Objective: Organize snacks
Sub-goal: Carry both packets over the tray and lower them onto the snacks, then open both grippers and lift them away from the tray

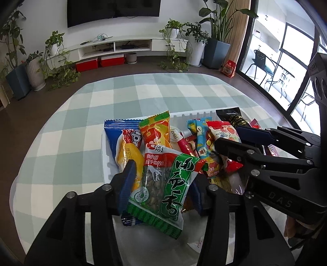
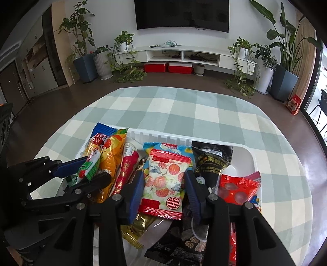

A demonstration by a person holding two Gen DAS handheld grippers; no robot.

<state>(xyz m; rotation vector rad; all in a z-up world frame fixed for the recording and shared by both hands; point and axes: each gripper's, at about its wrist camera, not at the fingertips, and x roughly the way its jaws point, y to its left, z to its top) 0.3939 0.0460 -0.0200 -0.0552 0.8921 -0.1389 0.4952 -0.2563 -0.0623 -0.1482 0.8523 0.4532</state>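
1. In the left wrist view, the left gripper [image 1: 161, 184] is nearest, its blue pads pressed against both sides of a green-and-clear seed packet [image 1: 163, 184], so the jaws are clamped on it.
2. In the right wrist view, the right gripper [image 2: 164, 188] stands with its jaws clamped on a white packet printed with red fruit [image 2: 165, 182], one blue pad on each side.
3. Both packets sit over a white tray [image 2: 245, 157] heaped with snacks: a gold wrapper [image 2: 137, 227] and a dark packet [image 2: 184, 245] lie near, and a red packet [image 2: 239, 188] lies to the right.
4. Farther in the tray lie a yellow-and-blue packet [image 1: 124, 143], an orange packet [image 1: 156, 131] and a black packet [image 2: 212, 161].
5. The tray rests on a green-and-white checked tablecloth [image 2: 184, 106].
6. Beyond the table stand potted plants [image 2: 286, 57], a white TV console [image 2: 184, 55] and a wall-mounted screen [image 2: 181, 14].
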